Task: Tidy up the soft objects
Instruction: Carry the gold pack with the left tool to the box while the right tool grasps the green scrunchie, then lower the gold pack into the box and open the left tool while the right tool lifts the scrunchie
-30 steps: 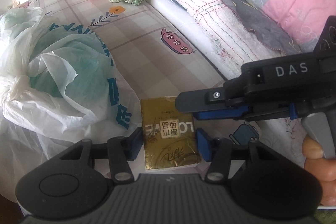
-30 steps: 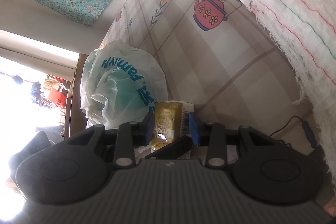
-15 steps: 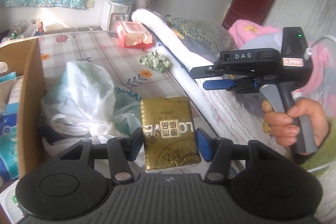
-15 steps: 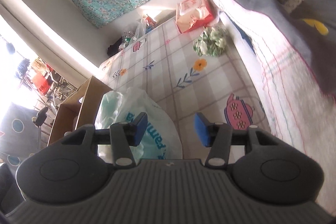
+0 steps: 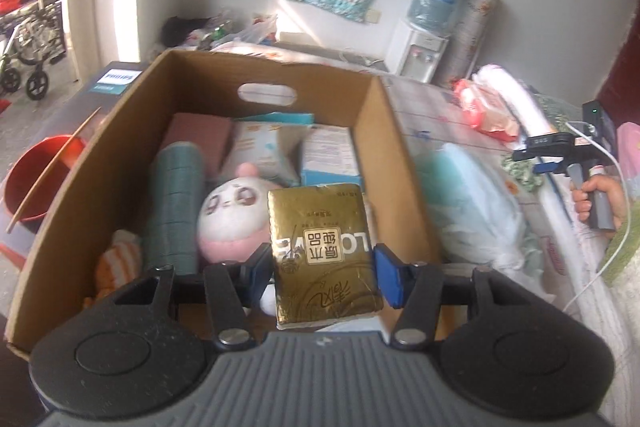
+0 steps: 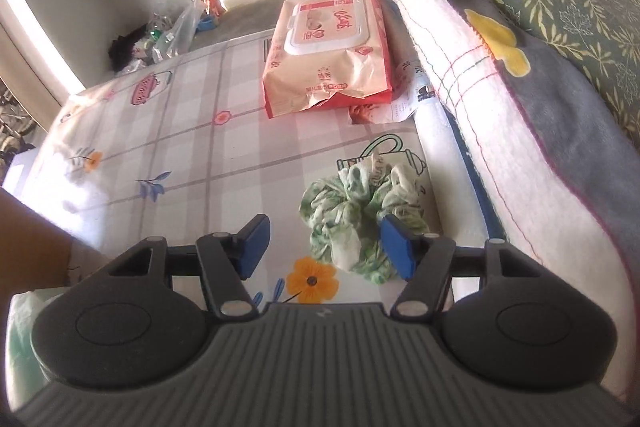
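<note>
Left wrist: jaws clamp gold tissue pack (image 5: 324,251); right jaws opening, empty

The tissue pack (image 5: 324,251) sits between the left jaws, the cardboard box (image 5: 384,131) below and beyond it. The scrunchie (image 6: 356,219) lies beyond the right jaws (opening), wipes pack (image 6: 328,55) farther ahead.

Home bedroom: bed (image 6: 192,147) with patterned sheet, blankets (image 6: 500,75), water dispenser (image 5: 418,57) by wall.
</note>
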Demonstrator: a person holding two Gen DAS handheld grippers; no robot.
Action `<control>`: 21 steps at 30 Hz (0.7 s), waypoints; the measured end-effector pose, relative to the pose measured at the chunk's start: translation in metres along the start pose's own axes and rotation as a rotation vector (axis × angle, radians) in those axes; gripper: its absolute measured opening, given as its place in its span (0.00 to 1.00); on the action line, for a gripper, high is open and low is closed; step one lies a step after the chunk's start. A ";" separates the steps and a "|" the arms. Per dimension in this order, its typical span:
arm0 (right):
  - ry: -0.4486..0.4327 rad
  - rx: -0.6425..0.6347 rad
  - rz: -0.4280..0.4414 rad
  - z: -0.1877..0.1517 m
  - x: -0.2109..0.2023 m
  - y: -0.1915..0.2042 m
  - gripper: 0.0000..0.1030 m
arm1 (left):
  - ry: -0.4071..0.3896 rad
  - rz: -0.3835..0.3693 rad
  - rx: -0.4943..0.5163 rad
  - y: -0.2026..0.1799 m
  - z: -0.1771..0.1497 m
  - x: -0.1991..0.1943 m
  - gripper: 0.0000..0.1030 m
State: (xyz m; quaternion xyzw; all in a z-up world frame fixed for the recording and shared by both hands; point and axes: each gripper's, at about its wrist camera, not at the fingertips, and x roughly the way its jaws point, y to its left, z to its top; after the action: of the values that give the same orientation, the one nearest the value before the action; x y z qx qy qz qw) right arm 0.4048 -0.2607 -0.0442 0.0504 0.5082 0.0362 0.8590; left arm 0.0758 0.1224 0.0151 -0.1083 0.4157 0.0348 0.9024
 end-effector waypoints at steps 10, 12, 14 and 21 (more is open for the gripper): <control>0.031 -0.012 -0.131 0.000 0.036 0.000 0.53 | 0.130 0.068 -0.029 0.045 -0.006 0.020 0.54; 0.019 -0.031 -0.173 -0.002 0.034 0.000 0.30 | 0.151 0.060 -0.016 0.048 -0.003 0.028 0.54; 0.012 -0.037 -0.175 -0.005 0.031 -0.003 0.21 | 0.179 0.047 -0.016 0.051 -0.003 0.031 0.54; -0.038 -0.013 -0.130 -0.025 -0.013 -0.014 0.13 | 0.253 0.021 -0.001 0.063 -0.008 0.039 0.54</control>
State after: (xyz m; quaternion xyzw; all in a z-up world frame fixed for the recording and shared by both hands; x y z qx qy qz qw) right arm 0.3766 -0.2745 -0.0464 0.0125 0.4937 -0.0176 0.8694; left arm 0.0859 0.1807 -0.0303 -0.1080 0.5275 0.0307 0.8421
